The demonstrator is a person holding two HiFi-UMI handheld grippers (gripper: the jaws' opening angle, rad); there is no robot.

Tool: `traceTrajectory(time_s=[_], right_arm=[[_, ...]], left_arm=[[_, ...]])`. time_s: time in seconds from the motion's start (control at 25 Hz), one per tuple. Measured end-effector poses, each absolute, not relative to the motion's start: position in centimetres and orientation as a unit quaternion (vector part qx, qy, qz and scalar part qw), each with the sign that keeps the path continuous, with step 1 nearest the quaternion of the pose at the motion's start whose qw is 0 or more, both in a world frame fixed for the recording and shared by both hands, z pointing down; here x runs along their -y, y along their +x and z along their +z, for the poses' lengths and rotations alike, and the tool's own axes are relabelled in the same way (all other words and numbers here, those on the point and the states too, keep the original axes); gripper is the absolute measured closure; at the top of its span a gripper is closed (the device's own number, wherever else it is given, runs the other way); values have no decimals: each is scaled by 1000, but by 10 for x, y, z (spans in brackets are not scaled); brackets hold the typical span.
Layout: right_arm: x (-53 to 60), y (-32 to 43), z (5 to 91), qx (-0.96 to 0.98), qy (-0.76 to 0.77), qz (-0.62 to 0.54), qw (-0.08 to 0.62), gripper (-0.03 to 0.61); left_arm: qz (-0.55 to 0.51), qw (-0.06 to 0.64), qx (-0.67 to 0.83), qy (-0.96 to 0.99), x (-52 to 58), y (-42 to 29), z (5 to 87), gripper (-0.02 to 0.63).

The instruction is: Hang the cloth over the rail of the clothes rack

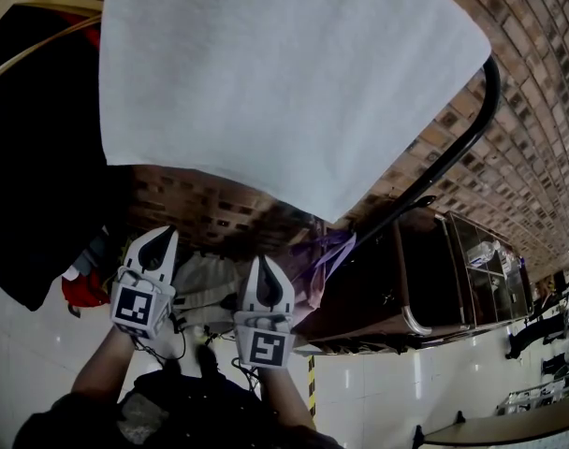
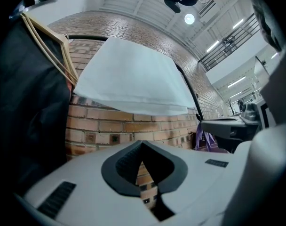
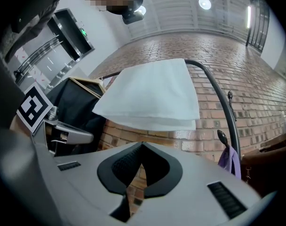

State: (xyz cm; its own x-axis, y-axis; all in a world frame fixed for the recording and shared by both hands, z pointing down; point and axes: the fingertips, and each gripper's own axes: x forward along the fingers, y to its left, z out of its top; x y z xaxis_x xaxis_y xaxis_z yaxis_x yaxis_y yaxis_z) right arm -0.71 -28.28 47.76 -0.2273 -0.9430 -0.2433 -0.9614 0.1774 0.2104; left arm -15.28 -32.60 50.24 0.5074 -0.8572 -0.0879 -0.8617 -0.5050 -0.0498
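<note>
Cloth [image 1: 284,82] draped over the rail [image 1: 493,90], job looks done
Left hand-held gripper [image 1: 160,241] and right hand-held gripper [image 1: 265,267] sit below the rail, jaws pressed together on nothing; best to draw back low without brushing the cloth

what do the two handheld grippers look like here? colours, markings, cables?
Left gripper and right gripper match: pale grey tapered shells, black ribbed pads inside, slotted vents on the bodies. Each carries a marker cube with black-and-white squares. Thin dark cables seem to trail beneath them. The person wears dark clothing.
</note>
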Motion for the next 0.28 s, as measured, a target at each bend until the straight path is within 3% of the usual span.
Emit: traceTrajectory(time_s=[0.28], right_arm=[[286, -12, 480, -777, -608, 162, 17, 552]], left_arm=[[35, 31, -499, -865, 330, -155, 502, 606]])
